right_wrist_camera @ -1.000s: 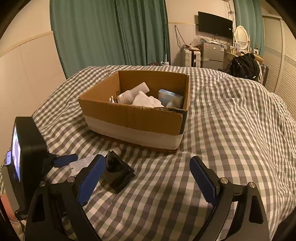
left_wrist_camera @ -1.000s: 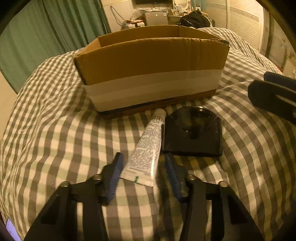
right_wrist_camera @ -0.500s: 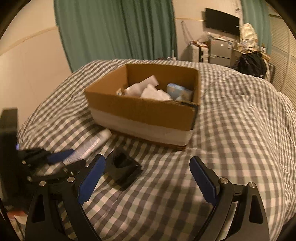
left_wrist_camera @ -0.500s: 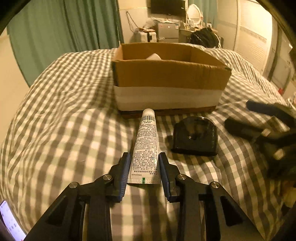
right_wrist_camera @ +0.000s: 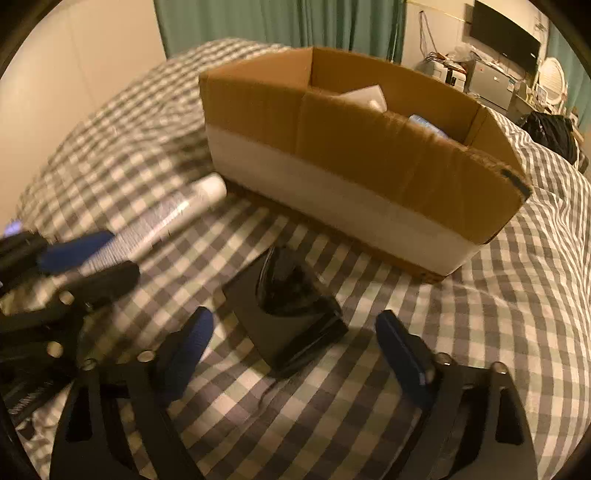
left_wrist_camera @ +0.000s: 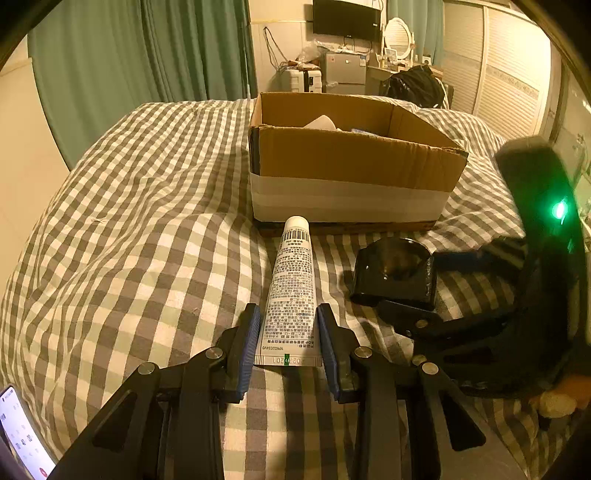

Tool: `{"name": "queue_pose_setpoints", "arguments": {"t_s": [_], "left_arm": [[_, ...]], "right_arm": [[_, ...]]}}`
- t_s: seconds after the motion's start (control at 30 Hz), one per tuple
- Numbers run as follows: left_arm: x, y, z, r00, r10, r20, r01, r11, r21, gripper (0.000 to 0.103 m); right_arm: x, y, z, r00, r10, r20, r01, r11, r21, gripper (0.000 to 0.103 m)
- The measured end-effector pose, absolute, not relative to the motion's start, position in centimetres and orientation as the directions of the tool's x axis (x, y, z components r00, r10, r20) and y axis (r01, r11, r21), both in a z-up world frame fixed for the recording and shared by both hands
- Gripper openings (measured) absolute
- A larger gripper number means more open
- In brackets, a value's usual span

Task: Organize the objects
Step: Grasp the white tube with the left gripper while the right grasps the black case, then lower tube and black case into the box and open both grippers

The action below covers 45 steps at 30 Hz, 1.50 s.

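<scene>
A white printed tube (left_wrist_camera: 291, 291) lies on the checked bed, cap toward the cardboard box (left_wrist_camera: 347, 170). My left gripper (left_wrist_camera: 287, 321) is shut on the tube's crimped end; it also shows blurred in the right wrist view (right_wrist_camera: 92, 258), with the tube (right_wrist_camera: 162, 221). A black glossy holder (right_wrist_camera: 288, 306) sits in front of the box (right_wrist_camera: 354, 155). My right gripper (right_wrist_camera: 295, 332) is open, its blue pads on either side of the holder's near end, apart from it. The holder also shows in the left wrist view (left_wrist_camera: 395, 273), with the right gripper (left_wrist_camera: 443, 291) at it.
The box holds white items (right_wrist_camera: 365, 96) and a blue packet (right_wrist_camera: 424, 123). The checked bedcover (left_wrist_camera: 129, 229) spreads left and right of the box. Green curtains (left_wrist_camera: 129, 62), a TV (left_wrist_camera: 347, 18) and furniture stand beyond the bed.
My left gripper closed on the tube's end and lined up with it. My right gripper moved down and left to straddle the black holder.
</scene>
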<state>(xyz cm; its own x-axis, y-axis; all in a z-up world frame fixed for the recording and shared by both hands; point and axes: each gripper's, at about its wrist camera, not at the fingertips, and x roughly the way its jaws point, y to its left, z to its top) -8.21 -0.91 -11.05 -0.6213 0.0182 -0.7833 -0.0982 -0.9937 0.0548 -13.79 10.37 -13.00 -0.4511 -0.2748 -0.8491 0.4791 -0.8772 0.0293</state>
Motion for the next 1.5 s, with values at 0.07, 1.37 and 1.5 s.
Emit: {"name": "queue_pose_setpoints", "arguments": {"t_s": [0.07,1.37,1.5], "left_arm": [[-8.1,-0.9,-11.0,-0.623,0.020,-0.782,-0.098,-0.994,0.053,0.032],[-12.8,2.5,3.9,-0.802,0.131,-0.583,-0.194,-0.980,0.047,0.032],[-15.8,3.0,4.2,-0.801,0.128,-0.584,-0.195,-0.979,0.052,0.032]], "right_arm": [[-13.4,9.9,-13.5,-0.449,-0.255,-0.856,0.487,-0.873,0.005,0.060],[-11.8,15.1,5.1,-0.802,-0.263,-0.536,0.379,-0.918,-0.118,0.037],[-13.5,15.3,6.8,-0.821,-0.254,-0.512,0.365,-0.922,-0.128,0.037]]}}
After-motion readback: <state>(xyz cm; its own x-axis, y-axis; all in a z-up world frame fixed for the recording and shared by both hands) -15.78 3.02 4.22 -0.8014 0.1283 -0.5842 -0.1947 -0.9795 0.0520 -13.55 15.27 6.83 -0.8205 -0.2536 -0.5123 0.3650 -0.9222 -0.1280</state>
